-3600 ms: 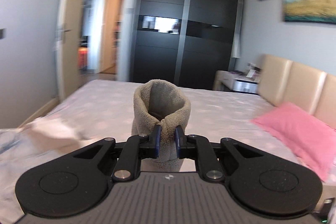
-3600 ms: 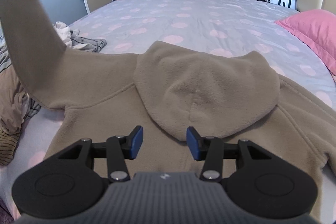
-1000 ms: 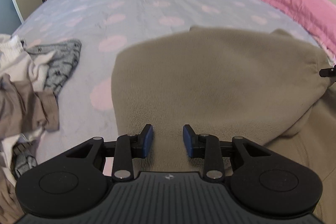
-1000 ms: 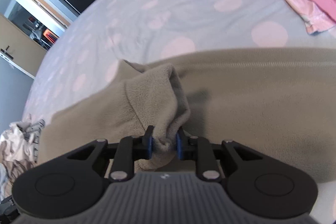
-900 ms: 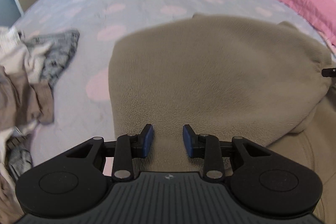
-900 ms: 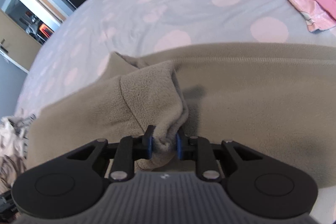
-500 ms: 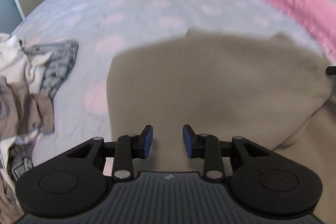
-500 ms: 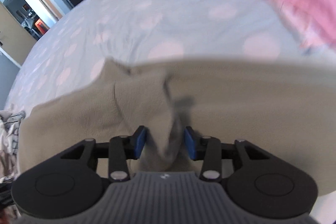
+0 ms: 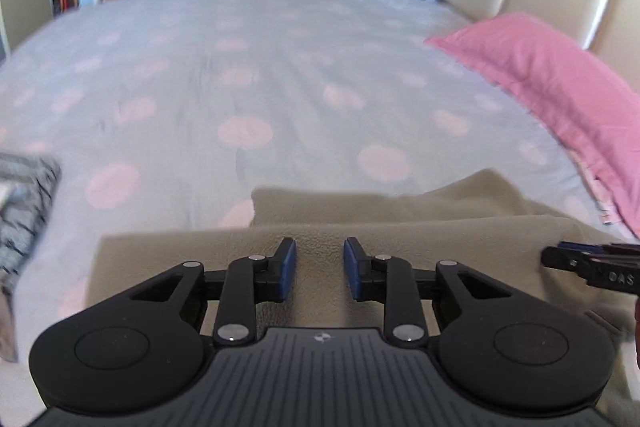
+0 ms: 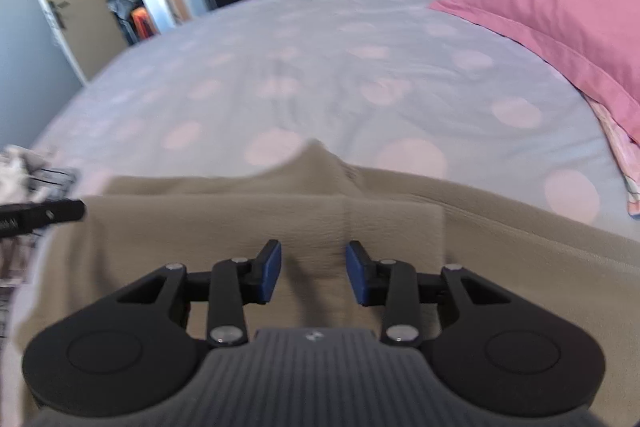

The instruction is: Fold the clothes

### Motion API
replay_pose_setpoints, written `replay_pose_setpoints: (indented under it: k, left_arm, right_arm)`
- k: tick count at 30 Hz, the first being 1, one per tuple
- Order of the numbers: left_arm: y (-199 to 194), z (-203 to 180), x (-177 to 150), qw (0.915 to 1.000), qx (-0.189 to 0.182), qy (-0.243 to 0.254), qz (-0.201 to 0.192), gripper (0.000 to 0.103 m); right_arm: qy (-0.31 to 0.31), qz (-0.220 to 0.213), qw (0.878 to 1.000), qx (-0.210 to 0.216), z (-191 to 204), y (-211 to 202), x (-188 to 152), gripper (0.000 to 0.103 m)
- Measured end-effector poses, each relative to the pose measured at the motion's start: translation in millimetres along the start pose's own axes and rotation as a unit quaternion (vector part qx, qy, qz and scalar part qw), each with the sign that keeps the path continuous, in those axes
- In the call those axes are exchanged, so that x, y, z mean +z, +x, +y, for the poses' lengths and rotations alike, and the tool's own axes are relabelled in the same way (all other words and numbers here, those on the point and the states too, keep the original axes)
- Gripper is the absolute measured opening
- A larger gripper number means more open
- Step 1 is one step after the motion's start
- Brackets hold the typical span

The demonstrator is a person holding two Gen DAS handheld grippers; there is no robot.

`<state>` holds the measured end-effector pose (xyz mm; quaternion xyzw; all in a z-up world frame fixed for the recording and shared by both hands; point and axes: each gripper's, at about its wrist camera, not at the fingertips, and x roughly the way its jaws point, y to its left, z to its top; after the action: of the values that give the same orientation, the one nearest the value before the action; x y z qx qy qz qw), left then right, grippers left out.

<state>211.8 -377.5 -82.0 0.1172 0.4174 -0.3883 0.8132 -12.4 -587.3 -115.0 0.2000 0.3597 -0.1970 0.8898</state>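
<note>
Both my left tool (image 9: 319,269) and right tool (image 10: 313,271) gape empty above the tan fleece hoodie (image 10: 248,227), folded at lower frame on the spotted bed (image 9: 248,75).

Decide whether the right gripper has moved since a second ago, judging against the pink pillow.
Yes. The right gripper let go of the beige fleece and tilted up: the pink pillow sits lower and fuller in its view.

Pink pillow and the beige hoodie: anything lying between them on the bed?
Only bare spotted bedsheet separates the beige hoodie from the pink pillow; the right wrist view shows it best.
</note>
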Motion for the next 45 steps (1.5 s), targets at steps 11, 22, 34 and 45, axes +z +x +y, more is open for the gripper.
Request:
replay_pose_setpoints:
  k: [11,22,34,45]
  left_arm:
    - [26.8,-7.2,-7.9,0.9989,0.030,0.030,0.018,0.024]
    - [-51.5,-7.3,-28.7,0.9992,0.036,0.018,0.003,0.032]
    - [-92.7,28.6,-48.3,0.9945,0.009,-0.081,0.066,0.032]
    - [-98.8,17.7,-51.3,0.9930,0.021,-0.087,0.077,0.033]
  right_arm:
    - [0.024,0.020,0.999,0.010,-19.4,32.8,-0.2,0.034]
    - [0.124,-0.048,0.991,-0.020,-99.3,-55.4,16.3,0.046]
    - [0.380,-0.111,0.890,-0.225,-302.7,-200.8,-85.7,0.059]
    - [0.551,-0.148,0.782,-0.251,-394.5,-259.0,-181.7,0.059]
